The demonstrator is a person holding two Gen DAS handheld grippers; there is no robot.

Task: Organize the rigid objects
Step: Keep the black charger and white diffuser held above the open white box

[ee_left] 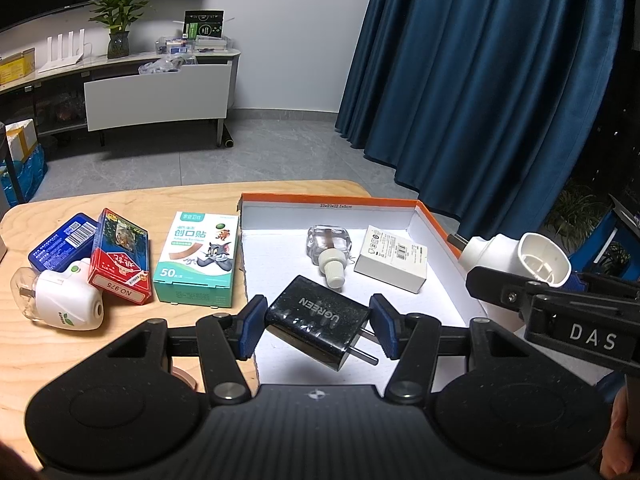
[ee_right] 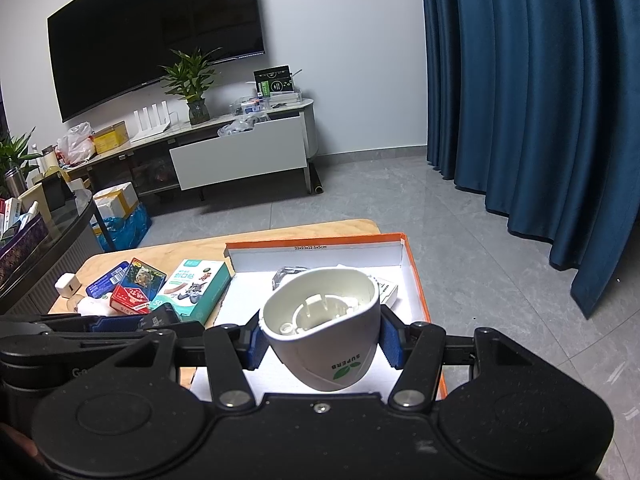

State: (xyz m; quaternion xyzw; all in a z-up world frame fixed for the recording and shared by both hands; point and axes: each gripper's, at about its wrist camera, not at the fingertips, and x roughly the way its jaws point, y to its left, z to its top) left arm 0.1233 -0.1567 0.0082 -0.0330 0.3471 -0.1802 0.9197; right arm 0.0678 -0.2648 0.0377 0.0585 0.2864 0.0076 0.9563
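The left tongs (ee_left: 318,326) stand wide over the near part of the orange-edged box (ee_left: 436,226), with a black UGREEN charger (ee_left: 316,320) between their blue pads; the left pad (ee_left: 253,326) lies just beside or against the charger's corner, while the right pad (ee_left: 383,326) is clear of the body, near the 2 metal prongs, and whether the charger rests on the white floor of the box or hangs just above it cannot be told. The right tongs (ee_right: 320,340) are closed on a white SUPERB plug-in heater (ee_right: 326,332), held with its hollow open end up and tilted, above the right side of the box (ee_right: 416,280); from the left wrist view the same heater (ee_left: 516,258) shows over the box's right wall. Inside the box lie a clear glass refill bottle (ee_left: 326,246) with a pale cap and, just beside it, a white carton (ee_left: 392,258). On the wooden table (ee_left: 100,344), left of the box, sit a green plaster box (ee_left: 198,264) marked 50, a red card pack (ee_left: 120,258) leaning on a blue tin (ee_left: 62,246), and another white heater (ee_left: 60,294) with a clear cover over its plug end.
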